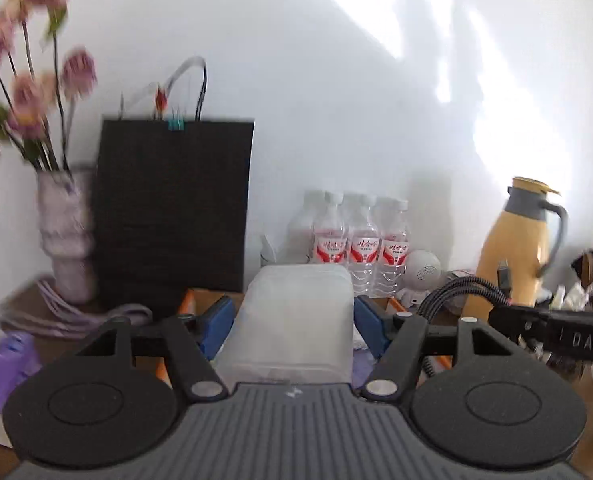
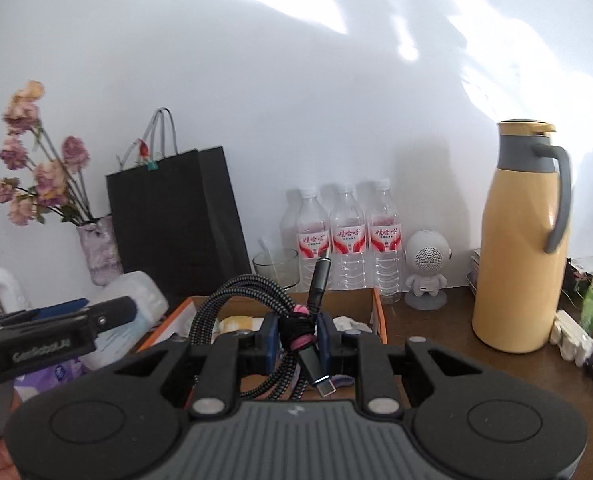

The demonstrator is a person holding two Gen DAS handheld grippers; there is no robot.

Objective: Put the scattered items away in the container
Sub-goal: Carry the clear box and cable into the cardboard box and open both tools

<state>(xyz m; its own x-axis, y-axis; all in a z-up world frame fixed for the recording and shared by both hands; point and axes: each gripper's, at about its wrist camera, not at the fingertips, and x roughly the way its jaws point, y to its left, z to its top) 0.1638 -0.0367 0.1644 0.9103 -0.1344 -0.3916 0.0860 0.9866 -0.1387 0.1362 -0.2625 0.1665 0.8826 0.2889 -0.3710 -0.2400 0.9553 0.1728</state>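
My left tongs (image 1: 294, 320) are clamped on a clear plastic box (image 1: 296, 312), and my right tongs (image 2: 296, 340) on a bundled braided cable (image 2: 256, 308), both held up near the orange-edged cardboard box (image 2: 378, 312) on the table (image 2: 436, 332). Neither is in yet, I judge. Small items on the far right (image 2: 576, 332) remain scattered.

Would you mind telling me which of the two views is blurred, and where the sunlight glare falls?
Left wrist view: the flowers and vase at the left edge smear with motion blur. Right wrist view: sharper, the yellow jug crisp. Both views: bright sun patches and soft shadows on the white wall.
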